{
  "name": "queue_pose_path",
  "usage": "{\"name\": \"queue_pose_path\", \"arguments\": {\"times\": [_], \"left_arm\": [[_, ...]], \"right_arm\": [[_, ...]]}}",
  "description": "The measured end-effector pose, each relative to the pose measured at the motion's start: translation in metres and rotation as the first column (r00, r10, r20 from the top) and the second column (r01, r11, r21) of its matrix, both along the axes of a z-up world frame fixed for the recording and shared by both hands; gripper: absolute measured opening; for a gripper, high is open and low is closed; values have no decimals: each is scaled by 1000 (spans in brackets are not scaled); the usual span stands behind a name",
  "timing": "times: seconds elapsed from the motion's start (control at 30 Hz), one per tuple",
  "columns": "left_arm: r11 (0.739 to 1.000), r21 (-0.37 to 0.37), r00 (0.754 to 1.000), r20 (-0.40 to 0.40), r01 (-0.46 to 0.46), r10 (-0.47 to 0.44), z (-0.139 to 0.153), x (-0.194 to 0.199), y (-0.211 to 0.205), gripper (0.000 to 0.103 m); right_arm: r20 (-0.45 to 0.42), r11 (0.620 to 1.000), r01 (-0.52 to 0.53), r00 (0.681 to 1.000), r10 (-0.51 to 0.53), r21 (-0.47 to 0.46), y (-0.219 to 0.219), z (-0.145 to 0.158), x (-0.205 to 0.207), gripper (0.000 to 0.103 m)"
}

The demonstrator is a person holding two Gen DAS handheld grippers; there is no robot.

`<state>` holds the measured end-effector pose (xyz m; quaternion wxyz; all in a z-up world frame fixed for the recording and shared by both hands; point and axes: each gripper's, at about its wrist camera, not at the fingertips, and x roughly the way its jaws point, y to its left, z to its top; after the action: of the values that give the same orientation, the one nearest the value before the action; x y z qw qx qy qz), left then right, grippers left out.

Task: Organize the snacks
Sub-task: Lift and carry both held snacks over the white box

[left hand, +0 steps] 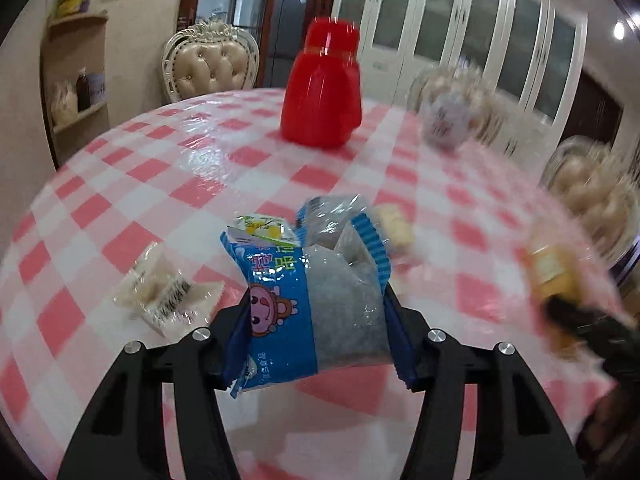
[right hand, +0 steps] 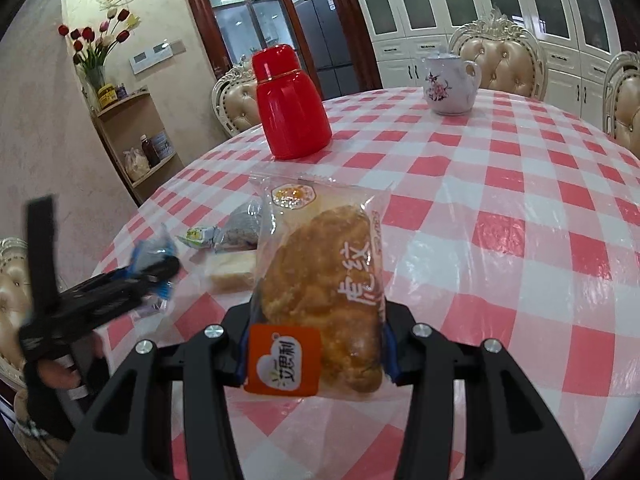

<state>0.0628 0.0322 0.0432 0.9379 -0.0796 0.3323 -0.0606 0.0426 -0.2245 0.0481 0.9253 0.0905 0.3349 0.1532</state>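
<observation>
Left hand-held gripper (left hand: 316, 320): pinches the blue snack packet (left hand: 304, 300) between its two fingers, holding it above the counter (left hand: 160, 168).
Right hand-held gripper (right hand: 316, 344): pinches the pastry packet (right hand: 320, 280), which stands upright between the fingers, its orange label low on the left.
Around the left hand-held gripper: a clear-wrapped white snack (left hand: 168, 292) lies on the counter just to the left; a yellow-green candy packet (left hand: 264, 228) and a pale cake piece (left hand: 394, 228) lie beyond the held packet.
Further back: a red flask (left hand: 322, 88) stands upright mid-counter, a floral teapot (right hand: 450, 84) well to its right.
In the way: the loose snacks lie close ahead of the left fingers; the flask is well apart.
Open room: the right half of the checked counter, seen from the right wrist, is bare cloth up to the round edge, where padded chairs (right hand: 500, 56) stand.
</observation>
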Motion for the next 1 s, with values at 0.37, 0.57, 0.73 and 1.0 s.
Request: {"name": "queue_pose_path", "arguments": {"times": [0.37, 0.57, 0.73, 1.0], "left_arm": [[1000, 7, 997, 81, -17, 17, 9, -29, -11, 56], [999, 36, 994, 101, -39, 35, 12, -48, -19, 56], [995, 4, 991, 84, -104, 103, 8, -70, -7, 56], [995, 28, 991, 93, -96, 93, 12, -95, -16, 56]], "right_arm": [[-14, 999, -30, 999, 29, -21, 10, -8, 0, 48], [-30, 999, -29, 999, 30, 13, 6, -11, -8, 48], [2, 998, -49, 999, 49, 44, 8, 0, -41, 48], [41, 997, -78, 996, 78, 4, 15, 13, -85, 48]]}}
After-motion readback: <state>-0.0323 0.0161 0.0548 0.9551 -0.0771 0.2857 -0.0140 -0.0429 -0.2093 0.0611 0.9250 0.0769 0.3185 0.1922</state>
